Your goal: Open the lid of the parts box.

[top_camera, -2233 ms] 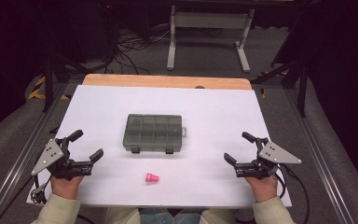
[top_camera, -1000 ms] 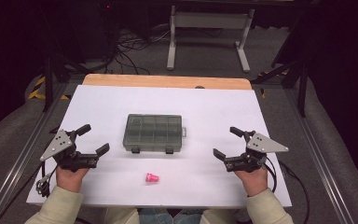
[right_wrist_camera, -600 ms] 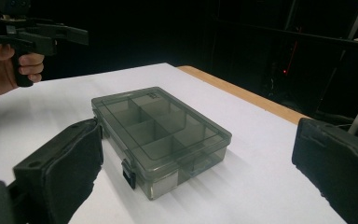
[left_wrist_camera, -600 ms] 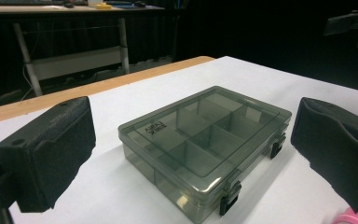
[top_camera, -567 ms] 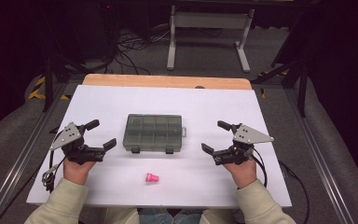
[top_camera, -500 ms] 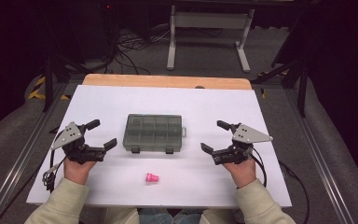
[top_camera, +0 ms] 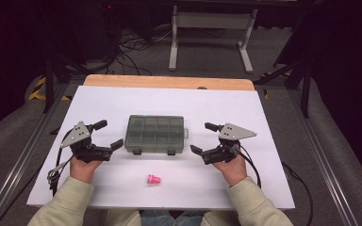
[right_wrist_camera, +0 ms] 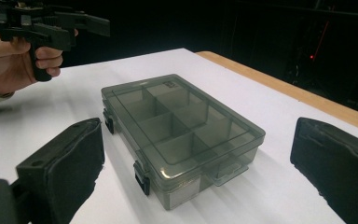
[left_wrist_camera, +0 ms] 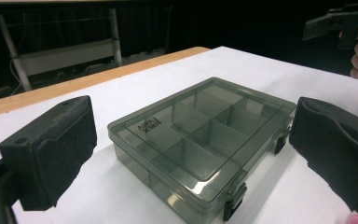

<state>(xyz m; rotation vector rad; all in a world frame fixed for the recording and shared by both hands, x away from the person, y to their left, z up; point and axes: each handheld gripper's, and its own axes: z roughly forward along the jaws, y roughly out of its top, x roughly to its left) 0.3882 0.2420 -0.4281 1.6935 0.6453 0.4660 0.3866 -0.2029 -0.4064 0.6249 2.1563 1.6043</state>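
From above, the compartment box (top_camera: 155,134) lies flat near the middle of the white table (top_camera: 264,113), its two dark latches (top_camera: 171,151) on the edge facing the person. The left gripper (top_camera: 107,134) sits at its 9 o'clock and the right gripper (top_camera: 201,137) at its 3 o'clock, each near a short end without touching it, both with jaws spread wide and empty. A small pink cap (top_camera: 153,179) rests alone at the box's 6 o'clock, well apart from either hand. Along the left gripper's own jaws, the box (left_wrist_camera: 200,140) stands between the two black pads (left_wrist_camera: 51,149), lid down, smoky translucent grey, the dividers showing through the top and a small printed mark near one corner; the other gripper (left_wrist_camera: 340,23) hangs at about 1 o'clock. Seen from the right gripper, the box (right_wrist_camera: 182,135) is framed the same way, with the latches (right_wrist_camera: 141,178) running down its near long side and a small tab at its near short end, and the left hand (right_wrist_camera: 14,60) at 10 o'clock. It looks to me like thin hard plastic, light and stiff but slick, so it would likely skate on the table if pushed from one side only. I would pinch it across the short ends, or steady one end while the other works a latch, and squeeze gently, since the lid could flex or crack.
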